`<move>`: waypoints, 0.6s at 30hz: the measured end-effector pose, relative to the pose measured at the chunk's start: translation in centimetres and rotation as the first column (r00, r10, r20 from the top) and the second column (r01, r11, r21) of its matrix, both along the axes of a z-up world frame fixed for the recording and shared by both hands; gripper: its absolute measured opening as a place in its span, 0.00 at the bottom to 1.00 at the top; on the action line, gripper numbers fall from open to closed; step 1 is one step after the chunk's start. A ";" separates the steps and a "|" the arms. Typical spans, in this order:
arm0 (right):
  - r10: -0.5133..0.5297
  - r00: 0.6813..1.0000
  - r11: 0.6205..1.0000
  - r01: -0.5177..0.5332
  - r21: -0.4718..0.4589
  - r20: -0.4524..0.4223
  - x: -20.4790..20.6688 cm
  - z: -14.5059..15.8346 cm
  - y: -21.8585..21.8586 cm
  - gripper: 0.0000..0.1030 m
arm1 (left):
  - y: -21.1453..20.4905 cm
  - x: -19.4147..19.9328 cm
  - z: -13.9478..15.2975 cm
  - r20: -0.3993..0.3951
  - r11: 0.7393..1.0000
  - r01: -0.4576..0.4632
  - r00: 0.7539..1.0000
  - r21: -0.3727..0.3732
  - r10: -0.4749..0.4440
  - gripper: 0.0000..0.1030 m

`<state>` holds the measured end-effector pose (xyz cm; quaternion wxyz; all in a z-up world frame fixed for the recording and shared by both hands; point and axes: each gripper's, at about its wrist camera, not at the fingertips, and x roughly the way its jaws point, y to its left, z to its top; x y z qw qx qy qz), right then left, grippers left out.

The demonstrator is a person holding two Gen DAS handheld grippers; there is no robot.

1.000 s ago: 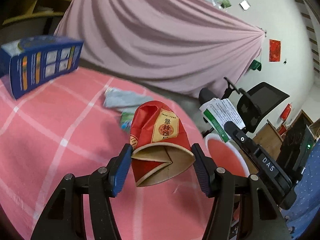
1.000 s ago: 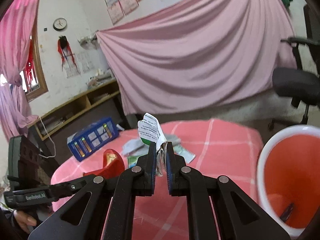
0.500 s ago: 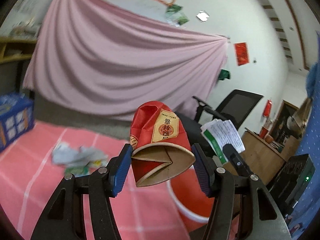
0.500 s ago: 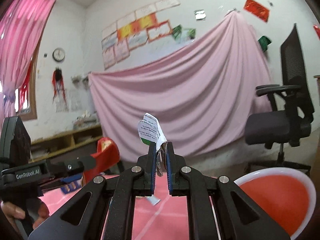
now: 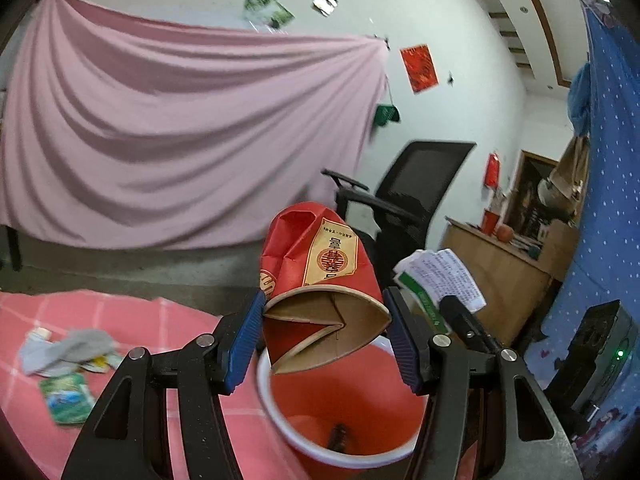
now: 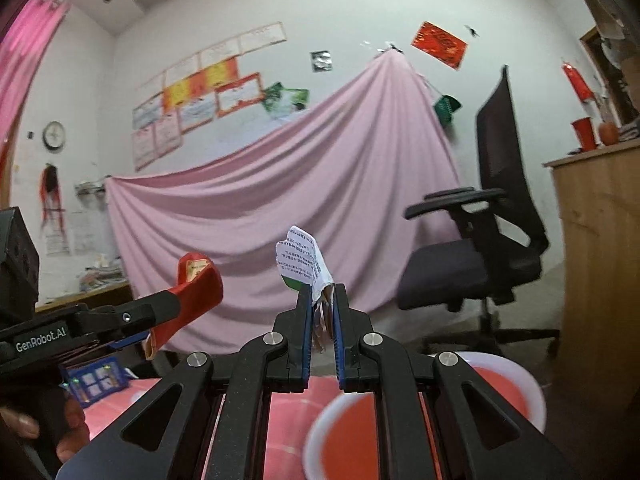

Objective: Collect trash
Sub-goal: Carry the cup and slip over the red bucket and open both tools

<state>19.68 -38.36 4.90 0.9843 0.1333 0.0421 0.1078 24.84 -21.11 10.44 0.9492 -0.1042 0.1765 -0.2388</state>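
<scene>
Red plastic, white-rimmed, the bin sits at 6 o'clock under our left gripper, which clamps the crushed paper cup at half width. Our right gripper, at 3 o'clock from the cup, pinches a folded paper slip nearly closed. Risk: the light slip may drift past the rim; the cup may catch on it.

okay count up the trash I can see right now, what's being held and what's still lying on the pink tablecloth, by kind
Crushed red paper cup, held in left gripper: 1
Printed paper scrap, held in right gripper: 1
Grey crumpled wrapper on cloth: 1
Green packet on cloth: 1
Total: 4
</scene>
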 end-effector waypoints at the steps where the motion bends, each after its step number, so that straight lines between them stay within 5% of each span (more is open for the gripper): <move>1: -0.009 1.000 1.000 0.009 -0.006 -0.026 0.3 -0.3 -0.3 0.08 | -0.3 0.1 -0.1 -0.009 1.000 0.005 1.000 0.007 -0.005 0.52; 9: -0.060 0.975 0.998 0.061 -0.003 -0.215 2.4 -2.8 -2.8 0.08 | -5.2 2.9 -2.2 -0.136 0.993 0.070 0.989 0.093 -0.057 0.52; 18: -0.077 0.935 0.995 0.096 0.038 -0.346 3.6 -4.4 -4.2 0.10 | -4.9 4.9 -4.6 -0.256 0.991 0.104 0.963 0.081 -0.080 0.53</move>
